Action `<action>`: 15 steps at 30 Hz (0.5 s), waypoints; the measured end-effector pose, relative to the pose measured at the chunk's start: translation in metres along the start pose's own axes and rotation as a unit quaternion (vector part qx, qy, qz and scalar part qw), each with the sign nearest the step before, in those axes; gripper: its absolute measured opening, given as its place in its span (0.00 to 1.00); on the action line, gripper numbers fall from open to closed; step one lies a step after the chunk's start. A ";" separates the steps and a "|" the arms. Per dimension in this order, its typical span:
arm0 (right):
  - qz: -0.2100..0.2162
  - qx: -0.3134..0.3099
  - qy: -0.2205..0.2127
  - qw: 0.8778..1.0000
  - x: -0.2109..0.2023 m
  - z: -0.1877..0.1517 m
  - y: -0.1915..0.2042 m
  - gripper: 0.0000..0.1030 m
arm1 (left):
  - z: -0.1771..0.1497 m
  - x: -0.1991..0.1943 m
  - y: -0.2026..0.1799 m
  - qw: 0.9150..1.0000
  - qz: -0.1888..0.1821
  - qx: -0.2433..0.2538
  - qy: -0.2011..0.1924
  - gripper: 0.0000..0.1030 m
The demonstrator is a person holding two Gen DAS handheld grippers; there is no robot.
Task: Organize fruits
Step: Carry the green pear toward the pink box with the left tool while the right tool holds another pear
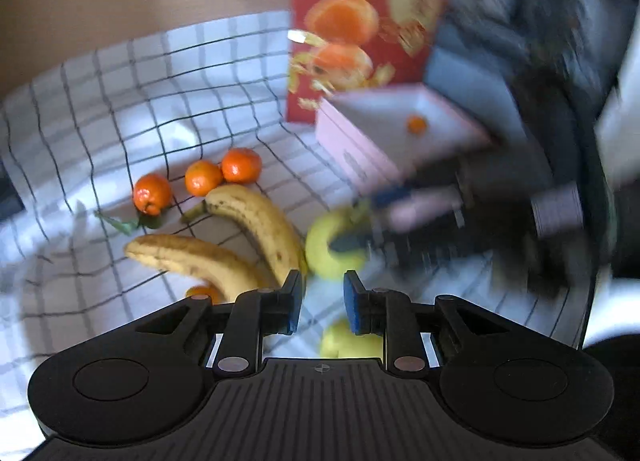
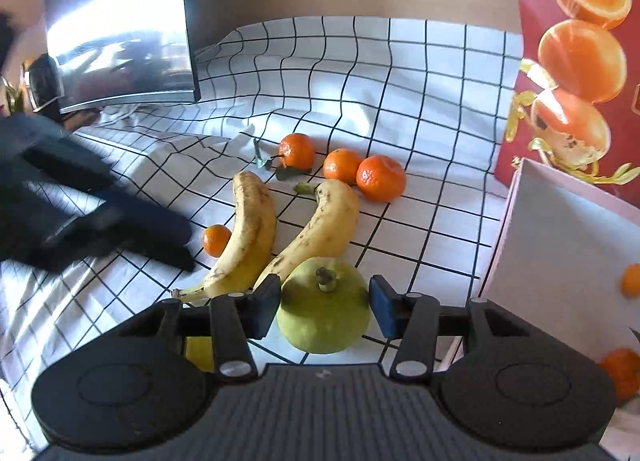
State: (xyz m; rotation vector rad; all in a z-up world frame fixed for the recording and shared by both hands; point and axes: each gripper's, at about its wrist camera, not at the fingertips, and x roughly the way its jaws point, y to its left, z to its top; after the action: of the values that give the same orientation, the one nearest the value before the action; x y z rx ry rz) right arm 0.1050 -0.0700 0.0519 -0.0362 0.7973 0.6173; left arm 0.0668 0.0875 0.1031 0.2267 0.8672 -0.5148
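1. Right gripper [image 2: 325, 307]: jaws apart, straddling a green pear-like fruit [image 2: 323, 307] that sits on the counter [image 2: 420, 109] stem up. Left pad looks right at the fruit's skin; right pad shows a small gap. No grip on it that I can see.
2. Left gripper [image 1: 320, 307]: jaws nearly together, narrow gap, nothing between the pads. A second yellow-green fruit [image 1: 352, 343] lies below and behind its right finger, partly hidden.
3. In the right wrist view the left gripper is a dark blur at far left, near the small tangerine [image 2: 216, 240]. In the left wrist view the right gripper is blurred at right, around the green fruit.
4. Two bananas [image 2: 250, 237] lie side by side in the middle of the checked cloth, spotted, just beyond the green fruit. The small tangerine touches the left banana's outer side.
5. Three tangerines [image 2: 380, 178] sit in a row behind the bananas; the leftmost has a stem with leaves, the other two touch each other.
6. White-lined pink box [image 2: 560, 245] stands open to the right, with tangerines inside [image 2: 632, 280]. A red carton [image 2: 576, 61] printed with oranges stands behind it.
7. A shiny metal appliance [image 2: 120, 29] stands at the back left.
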 end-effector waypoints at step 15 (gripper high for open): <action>0.026 0.025 0.024 0.999 -0.001 0.002 -0.015 0.47 | -0.027 0.025 -0.065 0.992 0.067 0.109 0.006 0.31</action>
State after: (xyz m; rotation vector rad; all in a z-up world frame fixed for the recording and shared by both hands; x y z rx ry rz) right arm 0.1137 -0.0821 0.0511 0.0156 0.8629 0.6465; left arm 0.0283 0.0345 0.0676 0.4845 0.8010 -0.4826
